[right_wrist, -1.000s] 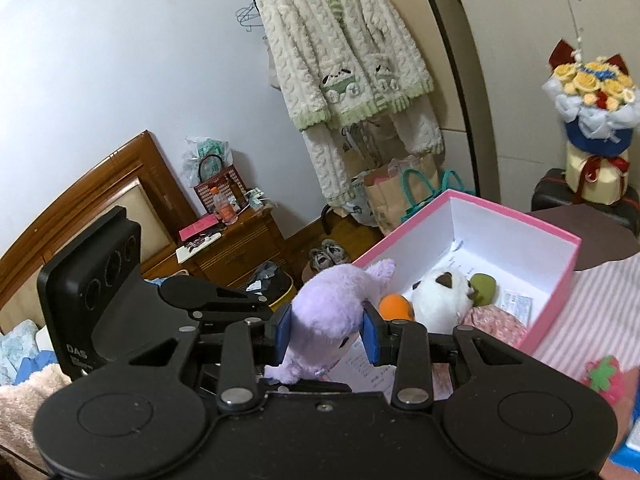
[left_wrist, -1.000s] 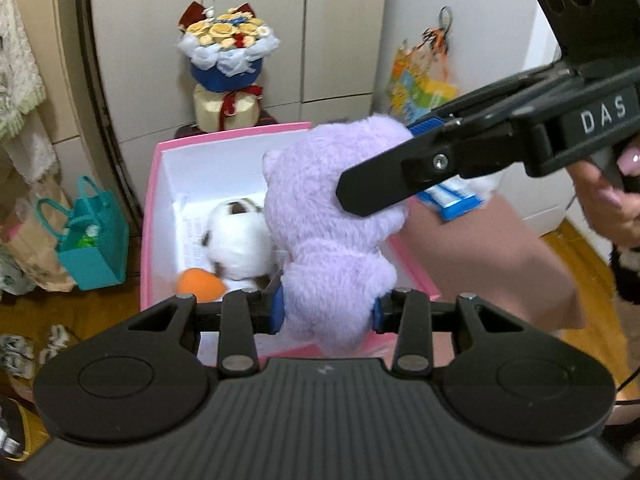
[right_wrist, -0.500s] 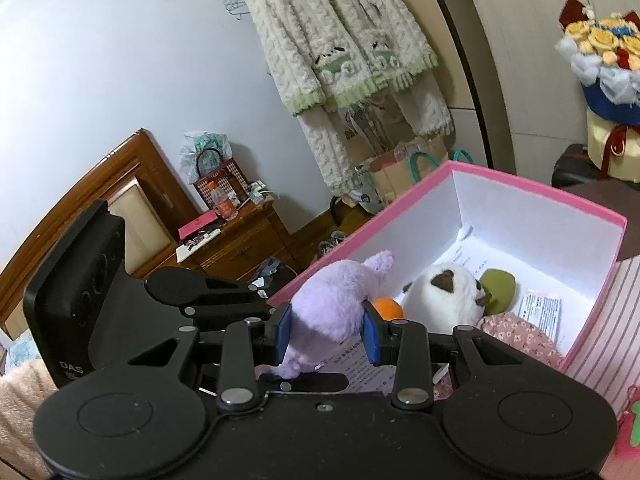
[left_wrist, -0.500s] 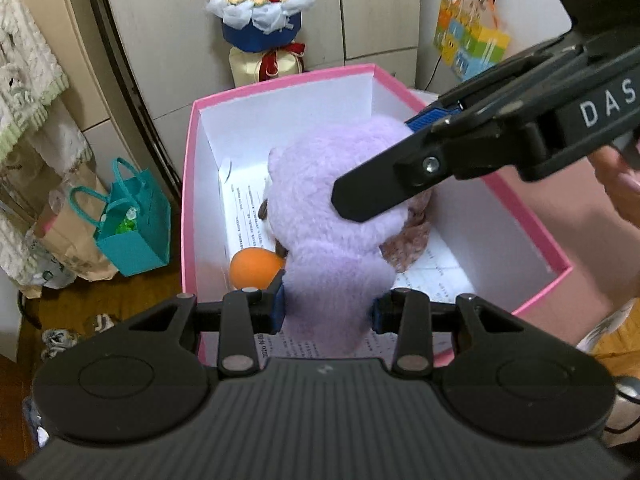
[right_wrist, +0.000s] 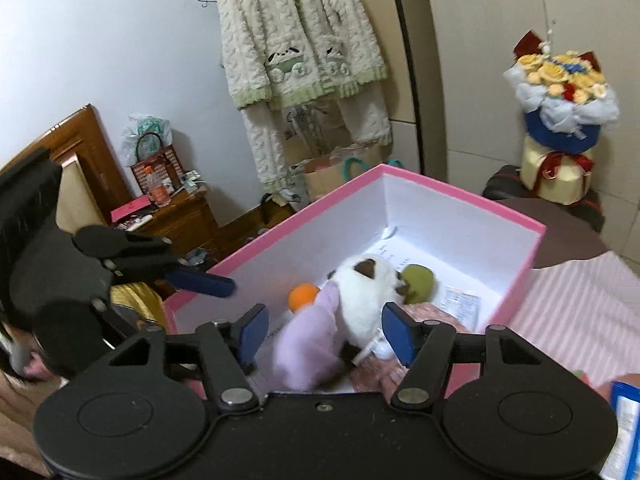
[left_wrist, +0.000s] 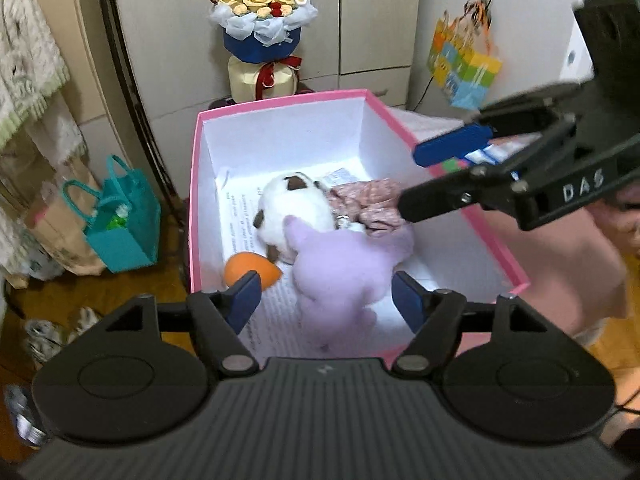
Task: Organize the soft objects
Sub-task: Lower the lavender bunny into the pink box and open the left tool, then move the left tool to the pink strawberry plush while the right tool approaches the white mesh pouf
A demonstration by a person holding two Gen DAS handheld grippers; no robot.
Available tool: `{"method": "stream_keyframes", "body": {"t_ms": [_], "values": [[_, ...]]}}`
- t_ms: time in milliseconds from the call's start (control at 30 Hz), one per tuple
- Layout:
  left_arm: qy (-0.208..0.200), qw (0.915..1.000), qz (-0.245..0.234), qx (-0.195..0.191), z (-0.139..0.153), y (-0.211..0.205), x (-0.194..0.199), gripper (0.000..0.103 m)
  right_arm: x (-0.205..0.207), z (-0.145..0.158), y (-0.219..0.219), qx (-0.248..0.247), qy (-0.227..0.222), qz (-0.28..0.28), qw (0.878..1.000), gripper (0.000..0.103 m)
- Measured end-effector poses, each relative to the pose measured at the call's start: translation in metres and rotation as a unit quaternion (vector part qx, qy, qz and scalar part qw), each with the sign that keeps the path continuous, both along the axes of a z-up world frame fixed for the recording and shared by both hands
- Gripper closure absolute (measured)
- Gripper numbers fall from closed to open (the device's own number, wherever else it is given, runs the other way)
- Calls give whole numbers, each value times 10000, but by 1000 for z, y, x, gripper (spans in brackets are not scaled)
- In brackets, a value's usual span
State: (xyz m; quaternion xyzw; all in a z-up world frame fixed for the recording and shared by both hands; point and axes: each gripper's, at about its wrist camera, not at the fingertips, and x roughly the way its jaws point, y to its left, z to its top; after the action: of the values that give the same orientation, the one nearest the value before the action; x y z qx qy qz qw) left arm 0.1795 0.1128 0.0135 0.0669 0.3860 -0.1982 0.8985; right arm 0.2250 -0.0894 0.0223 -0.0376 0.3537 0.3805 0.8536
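Note:
A purple plush toy (left_wrist: 348, 268) lies inside the pink box (left_wrist: 280, 104), against a white and brown plush (left_wrist: 294, 208). An orange soft ball (left_wrist: 249, 273) and a pink patterned cloth (left_wrist: 368, 204) lie in the box too. My left gripper (left_wrist: 326, 298) is open and empty above the box's near end, jaws wide either side of the purple plush. My right gripper (right_wrist: 322, 334) is open and empty over the same plush (right_wrist: 308, 344). The right gripper also shows in the left wrist view (left_wrist: 444, 178). A green soft object (right_wrist: 418, 282) lies behind the white plush (right_wrist: 362, 290).
A flower bouquet (left_wrist: 262, 36) stands behind the box. A teal bag (left_wrist: 120, 216) and paper bags sit on the floor at left. A cream fleece garment (right_wrist: 296, 40) hangs on the wall. A wooden bedside table (right_wrist: 172, 220) stands at left. A striped pink cover (right_wrist: 576, 312) lies at right.
Both grippers held the purple plush and carried it down into the pink box. Both have now opened and let it go; it lies in the box.

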Motion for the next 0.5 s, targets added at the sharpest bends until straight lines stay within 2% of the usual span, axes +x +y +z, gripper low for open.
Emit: {"method": "stream_keyframes", "body": {"t_ms": [300,500], "values": [[-58,9981,-246,-557,39,3,-49,28,-66,32,-40,-434,-469,-312,9975,33],[-209,9964,-527,-629,51,-14,-76,27,-112,45,-77,-832,-818,-635,9911,32]]}}
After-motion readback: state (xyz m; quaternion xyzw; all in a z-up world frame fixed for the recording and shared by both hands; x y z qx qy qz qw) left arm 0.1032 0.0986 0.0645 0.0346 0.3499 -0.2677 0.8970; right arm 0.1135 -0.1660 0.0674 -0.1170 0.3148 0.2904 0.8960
